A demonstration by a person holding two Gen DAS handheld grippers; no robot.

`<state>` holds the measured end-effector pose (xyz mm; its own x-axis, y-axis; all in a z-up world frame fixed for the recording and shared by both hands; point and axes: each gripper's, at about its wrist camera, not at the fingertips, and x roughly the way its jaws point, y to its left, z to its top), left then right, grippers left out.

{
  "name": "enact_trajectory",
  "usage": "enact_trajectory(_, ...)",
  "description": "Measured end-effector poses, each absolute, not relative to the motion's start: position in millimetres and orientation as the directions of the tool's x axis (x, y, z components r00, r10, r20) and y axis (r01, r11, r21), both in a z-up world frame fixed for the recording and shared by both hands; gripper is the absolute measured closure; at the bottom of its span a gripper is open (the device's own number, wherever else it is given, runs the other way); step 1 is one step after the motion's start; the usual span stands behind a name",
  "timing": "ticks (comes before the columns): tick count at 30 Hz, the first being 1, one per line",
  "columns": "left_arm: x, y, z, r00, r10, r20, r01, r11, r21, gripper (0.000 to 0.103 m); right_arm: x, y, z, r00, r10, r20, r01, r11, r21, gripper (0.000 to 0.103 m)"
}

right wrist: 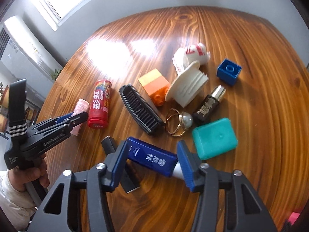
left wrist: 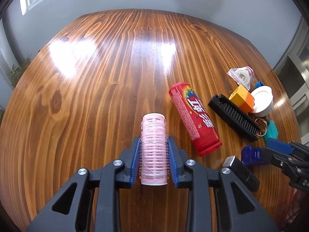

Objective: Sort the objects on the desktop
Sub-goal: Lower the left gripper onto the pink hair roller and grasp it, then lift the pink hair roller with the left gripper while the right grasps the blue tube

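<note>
My left gripper (left wrist: pixel 154 145) is shut on a pink hair roller (left wrist: pixel 154 148), held lengthwise between the blue pads just above the wooden table (left wrist: pixel 96 77). The roller also shows in the right wrist view (right wrist: pixel 80 112). My right gripper (right wrist: pixel 152 156) is shut on a dark blue tube (right wrist: pixel 152 157) with white lettering, gripped crosswise; its white end pokes out by the right finger. A black rectangular stick (right wrist: pixel 119 166) lies on the table under the right gripper.
Clustered on the right: red can (right wrist: pixel 99 106), black comb (right wrist: pixel 141 110), orange-yellow block (right wrist: pixel 156 86), white threaded cap (right wrist: pixel 188 87), tape dispenser (right wrist: pixel 191 56), blue block (right wrist: pixel 228 71), dark bottle (right wrist: pixel 209 106), pearl key ring (right wrist: pixel 179 123), teal case (right wrist: pixel 214 138).
</note>
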<state>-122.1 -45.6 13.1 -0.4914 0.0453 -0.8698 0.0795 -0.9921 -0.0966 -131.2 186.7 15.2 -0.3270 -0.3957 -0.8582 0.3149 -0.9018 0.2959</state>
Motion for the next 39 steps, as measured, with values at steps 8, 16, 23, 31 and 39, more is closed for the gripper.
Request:
enact_trajectory(8,-108,-40,13,-0.479,0.061,-0.876,0.068,-0.992,-0.106,0.072,-117,184,6,-0.265,-0.418,-0.869,0.343,-0.883,0.320,0.053)
enact_trajectory(16,-101,-40,17,-0.487,0.057,-0.872,0.068,-0.992,-0.103,0.072,-121,163,6,-0.329,-0.297,-0.896,0.383,-0.910,0.161,0.057)
enact_trajectory(23,-87,-34,26,-0.504,0.061,-0.861,0.066,-0.992,-0.109,0.072,-107,150,4,-0.359,-0.243,-0.901,0.417,-0.906,0.078,0.071)
enact_trajectory(31,-63,-28,44,-0.527,0.058,-0.848,0.075,-0.991,-0.115,0.073,-86,182,25,-0.354,-0.327,-0.876,0.328,-0.921,0.211,0.071)
enact_trajectory(39,-38,-11,64,-0.563,0.044,-0.826,0.069,-0.992,-0.101,0.073,-54,217,46,-0.376,-0.361,-0.854,0.282,-0.922,0.265,0.071)
